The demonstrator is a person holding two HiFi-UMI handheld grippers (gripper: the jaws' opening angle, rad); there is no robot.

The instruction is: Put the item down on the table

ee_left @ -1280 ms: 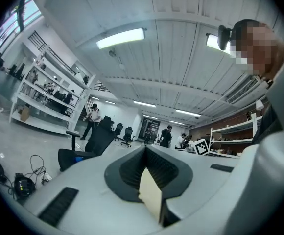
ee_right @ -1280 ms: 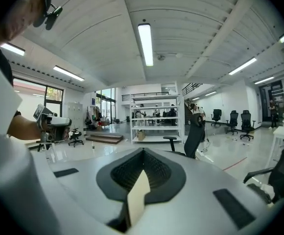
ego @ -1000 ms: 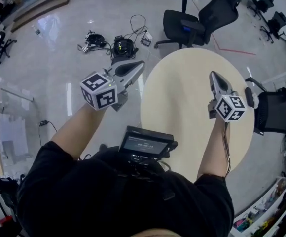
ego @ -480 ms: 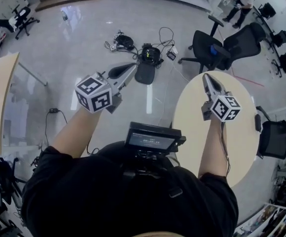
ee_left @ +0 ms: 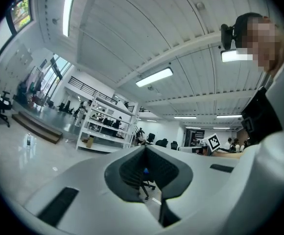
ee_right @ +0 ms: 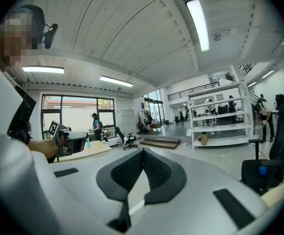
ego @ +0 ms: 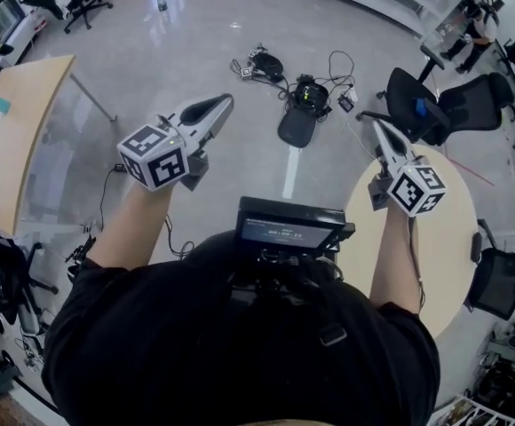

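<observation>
Both grippers shut and empty, held out level in front of the person.

The left gripper (ee_left: pixel 145 148) has its dark pads meeting at the tips, and only floor and a distant chair show through the gap behind them. The right gripper (ee_right: pixel 143 152) is closed the same way, tips touching and nothing between them (which thing is the item cannot be told, since neither gripper carries anything). In the head view the left one, behind its marker cube (ego: pixel 154 156), hangs over grey floor and points toward a heap of cables and gear (ego: pixel 302 91). The right one reaches over the rim of the round table (ego: pixel 444 256) toward black office chairs (ego: pixel 413 105). A second wooden table (ego: pixel 18 122) stands well apart at the left.
</observation>
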